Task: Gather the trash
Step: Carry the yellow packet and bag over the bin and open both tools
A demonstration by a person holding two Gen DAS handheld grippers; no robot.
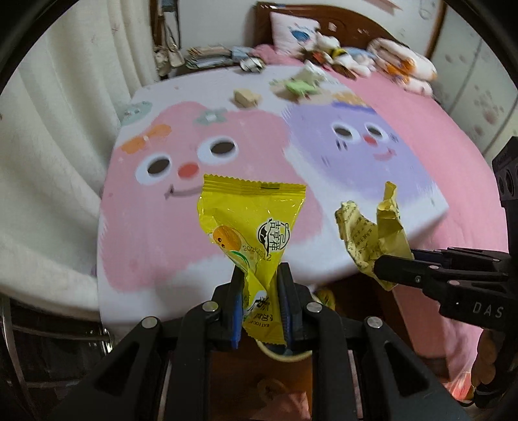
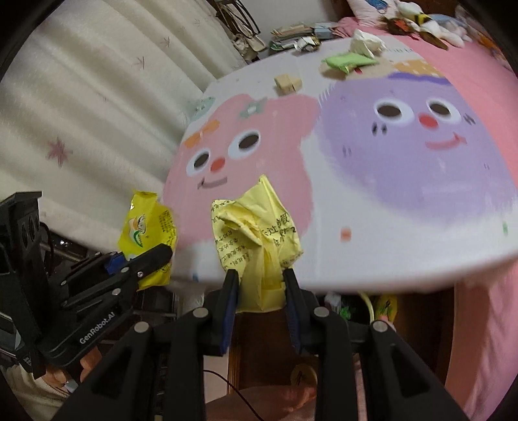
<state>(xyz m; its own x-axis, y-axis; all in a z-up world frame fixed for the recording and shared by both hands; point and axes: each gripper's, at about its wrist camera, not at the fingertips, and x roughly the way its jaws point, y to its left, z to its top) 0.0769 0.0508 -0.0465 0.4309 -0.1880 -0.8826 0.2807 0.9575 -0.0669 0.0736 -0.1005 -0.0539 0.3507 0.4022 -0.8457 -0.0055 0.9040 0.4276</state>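
- While both wrist cams look down over a bed, the bedsheet (image 1: 226,226) fills most of each view: white w/ a big pink cartoon face and a purple cartoon face (image 2: 421,145) beside it, pink fabric beyond on the right.
- Cream curtain (image 1: 58,129) hangs along the left side; wooden headboard (image 1: 356,19) and a pillow (image 1: 291,32) at the far end, w/ plush toys and a stack of papers near them.
- More bits lie far up the sheet: a tan block (image 2: 287,82), a green wrapper (image 2: 348,61), a white crumpled tissue (image 2: 365,42). All well apart from both grippers.
- Left gripper (image 1: 260,291): jaws narrow, clamped on the lower end of a yellow snack wrapper (image 1: 249,223), which stands up above the fingertips, off the sheet.
- Right gripper (image 2: 260,291): jaws narrow too, pinching a crumpled yellow paper (image 2: 259,233) by its lower part; paper sticks up, held clear of the sheet near the bed's front edge.
- The two held items sit side by side, apart, not touching.
- Writing: wrapper shows a round logo w/ Chinese chars and a date stamp, digits blurry; paper has printed Chinese text, too small to read. Gripper bodies read "GenRobot.AI" and "DAS".
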